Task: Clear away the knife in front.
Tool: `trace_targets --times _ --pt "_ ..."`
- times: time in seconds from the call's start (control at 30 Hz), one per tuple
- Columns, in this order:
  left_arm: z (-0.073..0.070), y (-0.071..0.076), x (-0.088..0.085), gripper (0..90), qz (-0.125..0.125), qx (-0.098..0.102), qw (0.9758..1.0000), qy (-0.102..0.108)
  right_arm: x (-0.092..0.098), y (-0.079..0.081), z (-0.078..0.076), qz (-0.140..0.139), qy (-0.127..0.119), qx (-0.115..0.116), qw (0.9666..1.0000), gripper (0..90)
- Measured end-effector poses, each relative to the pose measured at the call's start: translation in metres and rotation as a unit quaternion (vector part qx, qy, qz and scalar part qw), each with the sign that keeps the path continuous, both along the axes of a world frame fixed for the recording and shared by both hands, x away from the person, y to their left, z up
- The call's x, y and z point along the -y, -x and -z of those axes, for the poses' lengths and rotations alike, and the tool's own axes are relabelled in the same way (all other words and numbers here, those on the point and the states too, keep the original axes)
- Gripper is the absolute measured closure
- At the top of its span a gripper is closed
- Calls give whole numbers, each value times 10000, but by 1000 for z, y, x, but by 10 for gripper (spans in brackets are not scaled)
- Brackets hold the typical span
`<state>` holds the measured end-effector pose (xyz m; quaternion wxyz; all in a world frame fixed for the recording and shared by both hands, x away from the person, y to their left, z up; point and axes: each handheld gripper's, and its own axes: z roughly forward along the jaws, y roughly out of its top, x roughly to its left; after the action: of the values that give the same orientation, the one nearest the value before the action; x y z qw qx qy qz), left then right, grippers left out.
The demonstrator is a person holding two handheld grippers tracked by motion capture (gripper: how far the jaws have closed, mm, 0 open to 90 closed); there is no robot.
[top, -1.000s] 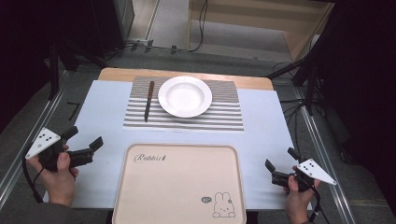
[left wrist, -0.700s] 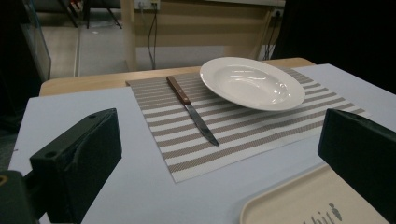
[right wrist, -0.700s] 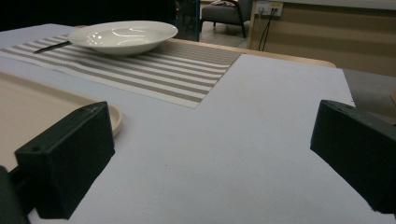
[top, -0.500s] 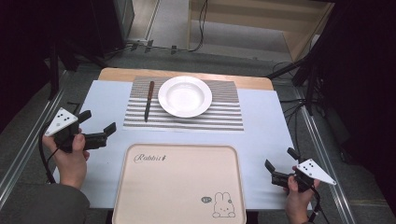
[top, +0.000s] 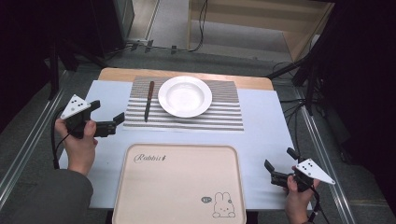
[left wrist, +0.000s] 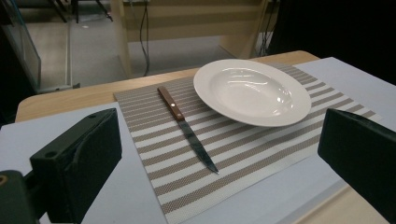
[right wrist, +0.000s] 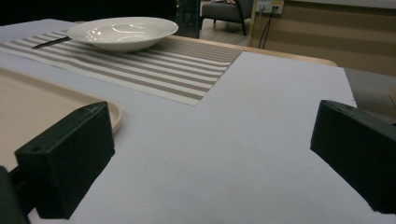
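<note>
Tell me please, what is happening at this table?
A person holds open tongs in each hand. The left tongs hover beside the striped placemat, pointing toward the wooden-handled knife lying next to the white round plate. The right tongs wait beside the beige rabbit tray. Nothing is gripped.

This looks like a lab set up as a dining spot: a table [top: 275,121] framed by metal rails [top: 28,140], cables [top: 201,23] trailing over the floor at 12 o'clock, and dark stands at 10 and 2 o'clock.
</note>
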<state>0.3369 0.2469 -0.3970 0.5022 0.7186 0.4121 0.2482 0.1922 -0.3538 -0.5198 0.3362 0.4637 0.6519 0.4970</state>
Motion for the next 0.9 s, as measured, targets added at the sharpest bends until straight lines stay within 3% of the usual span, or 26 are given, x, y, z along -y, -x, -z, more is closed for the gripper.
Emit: trace_targets --times 0.9 --pt "0 -76 28 6 -1 -551 9982 -230 -1 0 0 -10 10 -16 10000 0"
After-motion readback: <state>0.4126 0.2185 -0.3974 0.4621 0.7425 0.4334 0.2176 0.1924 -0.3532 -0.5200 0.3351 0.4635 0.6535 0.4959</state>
